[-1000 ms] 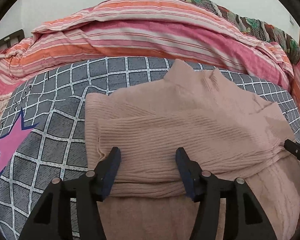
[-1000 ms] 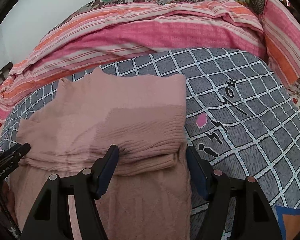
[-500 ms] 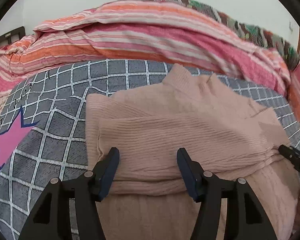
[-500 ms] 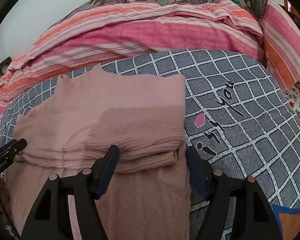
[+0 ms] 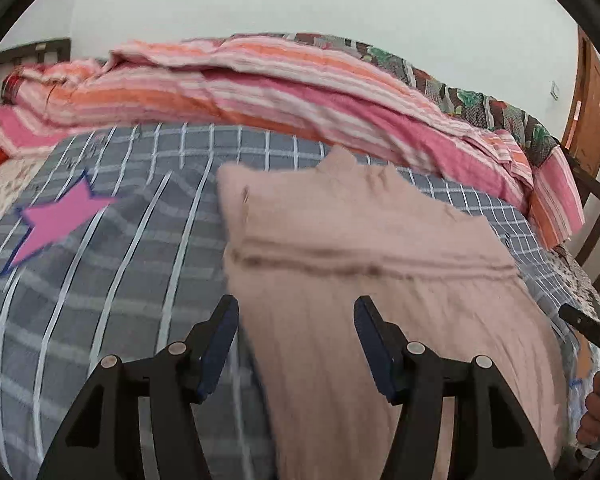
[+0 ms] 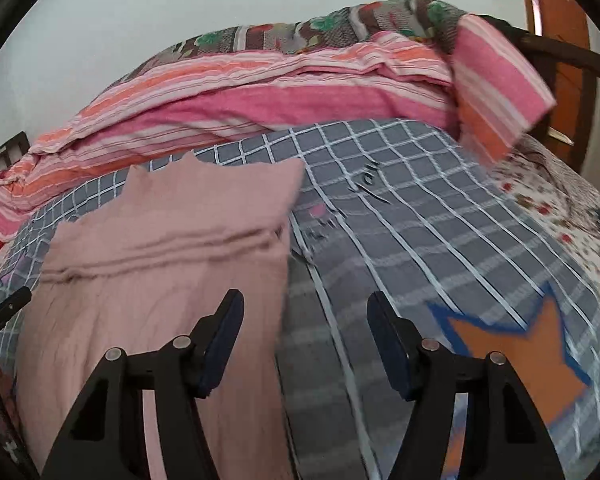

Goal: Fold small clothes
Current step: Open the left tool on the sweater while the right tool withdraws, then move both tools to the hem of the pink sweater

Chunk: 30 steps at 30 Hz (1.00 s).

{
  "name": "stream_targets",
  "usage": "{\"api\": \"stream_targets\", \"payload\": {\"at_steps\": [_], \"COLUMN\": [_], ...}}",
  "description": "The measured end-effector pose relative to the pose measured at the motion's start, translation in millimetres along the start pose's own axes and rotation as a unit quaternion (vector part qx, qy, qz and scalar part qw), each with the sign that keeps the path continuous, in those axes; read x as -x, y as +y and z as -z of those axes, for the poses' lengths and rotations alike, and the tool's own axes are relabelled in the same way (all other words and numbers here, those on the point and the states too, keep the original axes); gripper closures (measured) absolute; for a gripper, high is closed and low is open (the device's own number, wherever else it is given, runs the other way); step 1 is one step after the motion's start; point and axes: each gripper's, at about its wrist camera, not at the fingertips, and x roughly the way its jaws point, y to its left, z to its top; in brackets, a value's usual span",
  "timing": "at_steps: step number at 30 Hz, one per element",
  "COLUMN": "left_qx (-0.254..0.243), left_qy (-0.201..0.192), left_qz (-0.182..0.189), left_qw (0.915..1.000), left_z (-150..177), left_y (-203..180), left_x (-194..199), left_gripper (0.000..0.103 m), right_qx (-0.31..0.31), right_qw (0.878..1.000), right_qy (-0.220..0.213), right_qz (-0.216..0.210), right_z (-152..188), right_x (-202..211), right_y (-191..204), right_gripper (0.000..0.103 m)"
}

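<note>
A pale pink knitted sweater [image 5: 360,248] lies flat on the grey checked bedspread [image 5: 120,264], sleeves folded across its upper body, collar pointing to the far side. It also shows in the right wrist view [image 6: 172,248]. My left gripper [image 5: 296,340] is open and empty above the sweater's lower left part. My right gripper [image 6: 304,340] is open and empty, its left finger above the sweater's lower right edge and its right finger above the bedspread. The right gripper's tip [image 5: 588,328] shows at the right of the left wrist view.
A pink and orange striped duvet [image 5: 260,92] is heaped along the far side of the bed. A pink star [image 5: 56,220] and an orange star [image 6: 516,360] are printed on the bedspread. A wooden door [image 6: 556,20] and bed frame stand at the right.
Both grippers have pulled back toward the sweater's lower end and tilted up, so more wall shows. The left one has shifted left, the right one right. The sweater has not moved.
</note>
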Motion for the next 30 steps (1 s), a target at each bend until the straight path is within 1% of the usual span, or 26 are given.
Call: {"api": "stream_targets", "payload": {"at_steps": [2, 4, 6, 8, 10, 11, 13, 14, 15, 16, 17, 18, 20, 22, 23, 24, 27, 30], "left_qx": [0.014, 0.026, 0.025, 0.029, 0.036, 0.036, 0.024, 0.017, 0.014, 0.019, 0.029, 0.036, 0.042, 0.053, 0.061, 0.072, 0.091, 0.095], "left_qy": [0.009, 0.013, 0.015, 0.018, 0.026, 0.024, 0.016, 0.019, 0.031, 0.039, 0.047, 0.053, 0.058, 0.068, 0.075, 0.081, 0.085, 0.088], "left_qz": [0.012, 0.025, 0.036, 0.046, 0.067, 0.074, 0.077, 0.076, 0.075, 0.079, 0.085, 0.088, 0.09, 0.095, 0.097, 0.1, 0.117, 0.121], "left_qw": [0.9998, 0.9993, 0.9989, 0.9983, 0.9968, 0.9963, 0.9966, 0.9968, 0.9966, 0.996, 0.9948, 0.9941, 0.9934, 0.9917, 0.9906, 0.989, 0.9853, 0.9842], "left_z": [12, 26, 44, 64, 80, 83, 91, 95, 99, 102, 104, 105, 105, 106, 108, 108, 110, 112], "left_y": [7, 13, 16, 21, 23, 22, 18, 15, 13, 13, 15, 17, 19, 22, 23, 26, 32, 32], "left_x": [16, 33, 49, 62, 73, 78, 88, 89, 87, 85, 83, 80, 77, 74, 72, 70, 69, 69], "left_gripper": [0.045, 0.045, 0.045, 0.045, 0.048, 0.048, 0.047, 0.047, 0.047, 0.048, 0.049, 0.053, 0.056, 0.056, 0.056, 0.059, 0.062, 0.063], "right_qx": [0.01, 0.026, 0.03, 0.027, 0.027, 0.03, 0.041, 0.045, 0.048, 0.05, 0.053, 0.054, 0.053, 0.052, 0.052, 0.052, 0.051, 0.048], "right_qw": [1.0, 1.0, 0.999, 0.999, 0.998, 0.998, 0.997, 0.996, 0.995, 0.995, 0.994, 0.994, 0.994, 0.994, 0.994, 0.994, 0.994, 0.994], "right_qy": [-0.005, -0.01, -0.006, 0.005, 0.018, 0.02, 0.021, 0.02, 0.017, 0.012, 0.01, 0.013, 0.025, 0.039, 0.041, 0.04, 0.04, 0.044], "right_qz": [0.006, -0.002, -0.016, -0.037, -0.051, -0.055, -0.064, -0.073, -0.082, -0.088, -0.092, -0.094, -0.094, -0.087, -0.087, -0.088, -0.091, -0.091], "right_z": [15, 34, 49, 67, 83, 90, 102, 105, 107, 108, 109, 110, 111, 112, 112, 113, 112, 113], "right_x": [20, 38, 47, 54, 56, 57, 60, 62, 64, 65, 65, 63, 59, 53, 52, 52, 50, 47], "right_y": [-4, -7, -10, -14, -15, -14, -9, -7, -5, -4, -3, -2, 0, 1, 1, 1, 0, 0], "right_gripper": [0.039, 0.041, 0.046, 0.055, 0.06, 0.06, 0.061, 0.063, 0.064, 0.065, 0.066, 0.067, 0.076, 0.081, 0.081, 0.081, 0.081, 0.081]}}
